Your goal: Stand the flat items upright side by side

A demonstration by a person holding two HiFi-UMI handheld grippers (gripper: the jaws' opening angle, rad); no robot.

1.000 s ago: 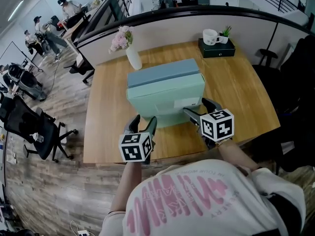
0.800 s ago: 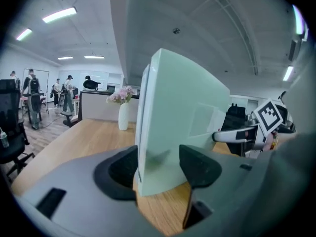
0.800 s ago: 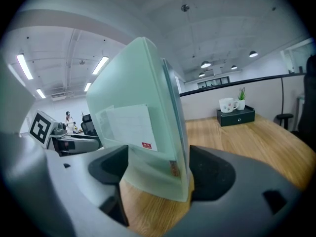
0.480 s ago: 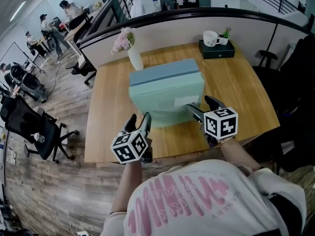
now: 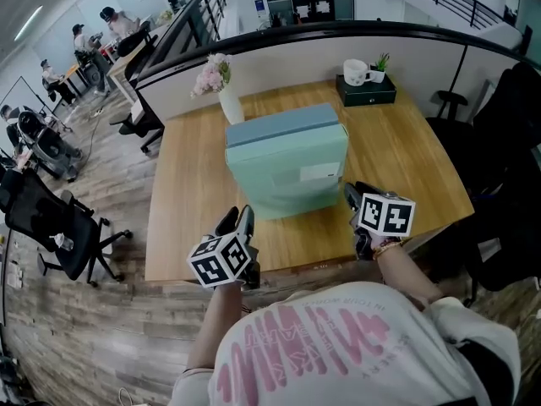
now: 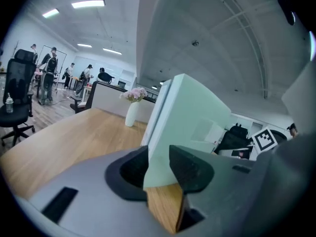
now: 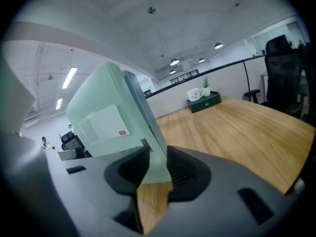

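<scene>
While left tongs (image 6: 159, 164) and right tongs (image 7: 157, 169) are closing on one green folder (image 5: 287, 172), one blue folder (image 5: 283, 129) touches it.

**Hidden, Cropped or Too Small to Read**

Cannot read the print on the white label (image 5: 321, 173) of the mint case (image 5: 283, 189), nor on the mug (image 5: 356, 71): too small. Cannot make out the far people (image 5: 84, 41) beyond small, soft figures. Loses the case's near corners partly, in the head view, behind the left gripper (image 5: 237, 220) and right gripper (image 5: 353, 195), each with jaws closing on a corner. Shows only a strip of the blue case (image 5: 283, 127) past the mint one. Crops the person's shirt (image 5: 338, 345) at the bottom edge and the black chair (image 5: 511, 134) at the right.
</scene>
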